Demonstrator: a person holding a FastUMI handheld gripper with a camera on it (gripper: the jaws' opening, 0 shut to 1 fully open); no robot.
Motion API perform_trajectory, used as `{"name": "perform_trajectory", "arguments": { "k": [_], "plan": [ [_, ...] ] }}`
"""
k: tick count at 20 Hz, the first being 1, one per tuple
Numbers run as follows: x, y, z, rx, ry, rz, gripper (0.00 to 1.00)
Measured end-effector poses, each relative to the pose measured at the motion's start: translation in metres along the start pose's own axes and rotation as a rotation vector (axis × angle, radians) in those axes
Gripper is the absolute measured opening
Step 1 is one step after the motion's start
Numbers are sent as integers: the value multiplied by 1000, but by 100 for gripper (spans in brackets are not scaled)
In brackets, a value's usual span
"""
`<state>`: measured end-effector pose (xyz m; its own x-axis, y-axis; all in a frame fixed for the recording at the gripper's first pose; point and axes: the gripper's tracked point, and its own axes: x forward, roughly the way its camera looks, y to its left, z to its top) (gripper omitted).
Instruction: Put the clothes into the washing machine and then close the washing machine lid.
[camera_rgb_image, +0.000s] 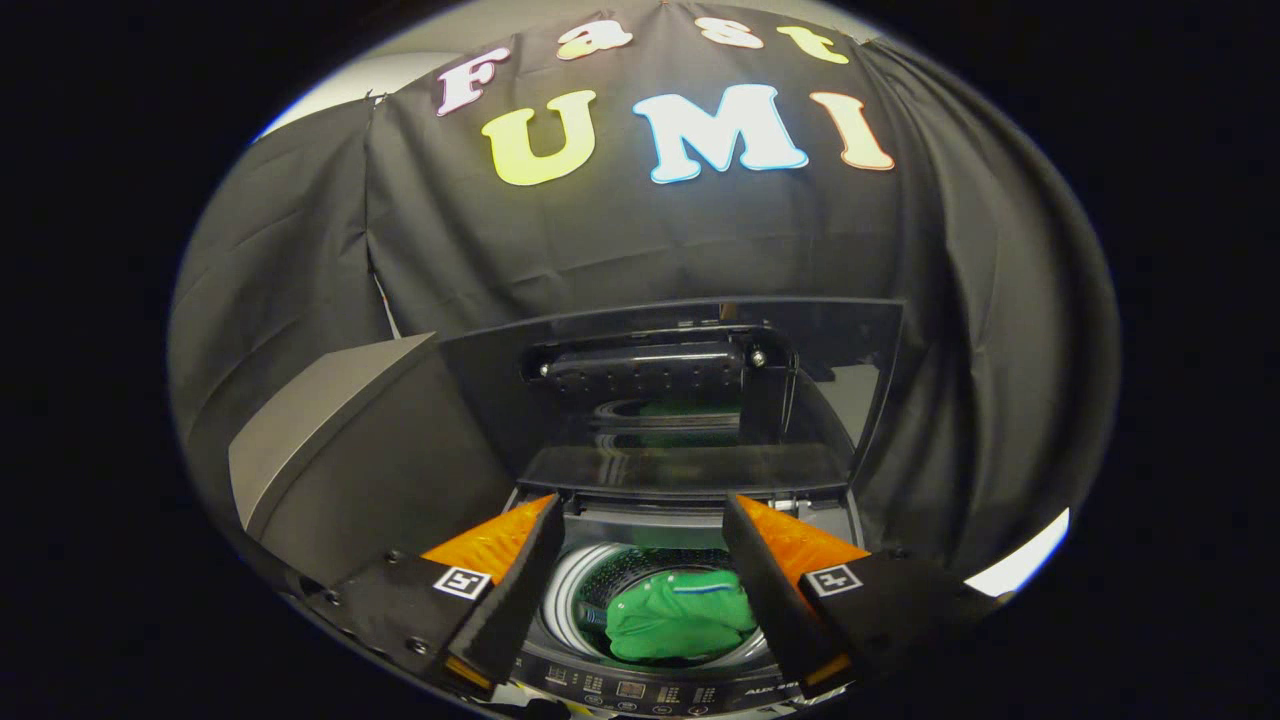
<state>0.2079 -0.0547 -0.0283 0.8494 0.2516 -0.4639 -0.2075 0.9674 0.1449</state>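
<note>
Low in the frame, our gripper (640, 545) hovers over the washing machine (640, 690), fingers wide and empty, the green garment (680, 625) already in the drum between them. The lid (670, 400) stands raised at centre; we judge closing it calls for a steady pull on its top edge.

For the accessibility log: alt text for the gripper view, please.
A green garment lies in the drum of a top-loading washing machine, seen between the open gripper fingers, which hold nothing. The lid stands raised beyond them.
</note>
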Motion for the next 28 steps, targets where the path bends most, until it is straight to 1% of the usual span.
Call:
{"name": "perform_trajectory", "arguments": {
  "k": [6, 14, 19, 24, 28],
  "plan": [
    [-9, 7, 14, -33, -41, -5, 98],
    [-17, 23, 101, -108, -258, -8, 98],
    [1, 24, 138, -137, -317, -25, 98],
    [31, 20, 151, -135, -328, -54, 98],
    [59, 13, 152, -116, -305, -78, 98]
  ]
}}
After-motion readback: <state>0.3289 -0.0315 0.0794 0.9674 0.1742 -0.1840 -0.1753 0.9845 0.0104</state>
